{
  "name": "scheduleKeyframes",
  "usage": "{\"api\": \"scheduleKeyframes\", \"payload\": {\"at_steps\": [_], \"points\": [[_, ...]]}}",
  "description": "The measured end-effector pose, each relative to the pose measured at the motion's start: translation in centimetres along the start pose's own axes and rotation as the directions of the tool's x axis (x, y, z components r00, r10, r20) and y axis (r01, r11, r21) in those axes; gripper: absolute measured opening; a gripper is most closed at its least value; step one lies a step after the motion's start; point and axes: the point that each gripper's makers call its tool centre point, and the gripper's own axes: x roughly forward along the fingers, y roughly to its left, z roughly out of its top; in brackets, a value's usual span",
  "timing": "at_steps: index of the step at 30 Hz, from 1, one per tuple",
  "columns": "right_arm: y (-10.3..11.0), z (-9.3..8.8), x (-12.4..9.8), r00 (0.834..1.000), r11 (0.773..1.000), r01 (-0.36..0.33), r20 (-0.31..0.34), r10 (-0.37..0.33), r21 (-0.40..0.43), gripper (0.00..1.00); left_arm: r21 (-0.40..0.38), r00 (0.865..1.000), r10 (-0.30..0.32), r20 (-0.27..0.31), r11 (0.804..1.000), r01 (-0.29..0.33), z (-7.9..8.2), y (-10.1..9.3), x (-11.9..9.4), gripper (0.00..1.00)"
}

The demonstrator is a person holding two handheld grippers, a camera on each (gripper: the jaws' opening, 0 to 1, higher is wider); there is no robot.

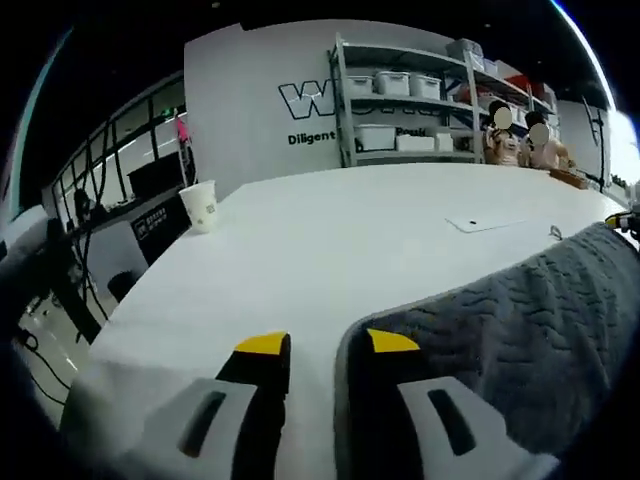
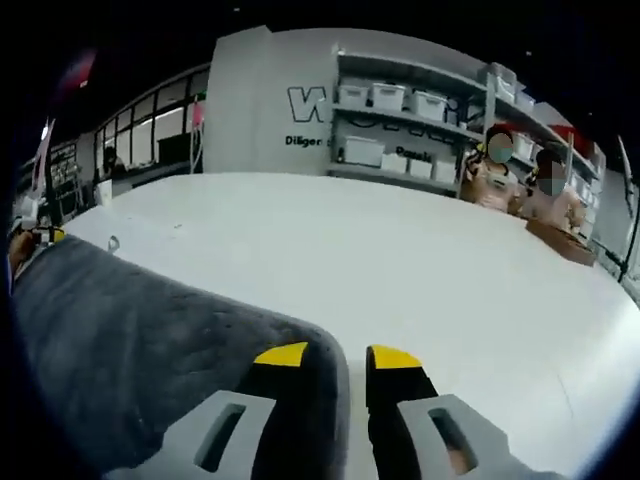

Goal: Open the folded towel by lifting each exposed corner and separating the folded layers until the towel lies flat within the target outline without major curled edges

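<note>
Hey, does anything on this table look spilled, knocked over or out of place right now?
Nothing stands out. The paper cup stands upright near the white table's far edge, with no spill visible. The grey towel lies between the two grippers, one end at the left gripper, the other at the right gripper.

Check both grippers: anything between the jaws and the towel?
Nothing visible. The left gripper is already at the towel edge, one jaw over the fabric, the other over bare table. The right gripper mirrors that. The cup stands far off.
</note>
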Motion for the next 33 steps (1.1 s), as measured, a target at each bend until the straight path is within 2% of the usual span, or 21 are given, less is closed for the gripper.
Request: {"api": "scheduleKeyframes", "payload": {"at_steps": [2, 4, 6, 9, 17, 28, 33], "points": [[0.3, 0.2, -0.1, 1.000, 1.000, -0.021, 0.009, 0.021, -0.006, 0.07, 0.024, 1.000, -0.017, 0.009, 1.000, 0.017, 0.2, -0.2, 0.2, 0.20], [0.2, 0.3, -0.2, 1.000, 0.998, 0.001, 0.005, 0.000, -0.061, 0.07, 0.053, 0.999, -0.038, 0.014, 0.998, 0.037, 0.2, -0.8, 0.3, 0.12], [0.3, 0.3, -0.1, 1.000, 0.997, 0.000, 0.004, 0.000, -0.071, 0.06, 0.076, 0.999, -0.042, 0.017, 0.996, 0.041, 0.3, -1.0, 0.4, 0.07], [0.3, 0.3, -0.1, 1.000, 0.997, -0.005, 0.008, 0.006, -0.071, 0.06, 0.117, 1.000, -0.023, 0.020, 0.993, 0.020, 0.4, -1.0, 0.6, 0.07], [-0.1, 0.3, 0.2, 1.000, 0.997, 0.006, 0.020, -0.004, -0.080, 0.04, 0.054, 0.998, -0.031, 0.054, 0.998, 0.028, 0.2, -0.3, 0.5, 0.07], [-0.4, 0.3, 0.3, 0.999, 0.995, 0.026, 0.028, -0.023, -0.091, 0.03, 0.076, 0.998, -0.022, 0.052, 0.997, 0.018, 0.2, 0.0, 0.5, 0.08], [-0.5, 0.4, 0.5, 0.999, 0.990, 0.039, 0.029, -0.035, -0.132, 0.02, 0.113, 0.999, -0.014, 0.046, 0.994, 0.009, 0.2, -0.1, 0.4, 0.07]]}}
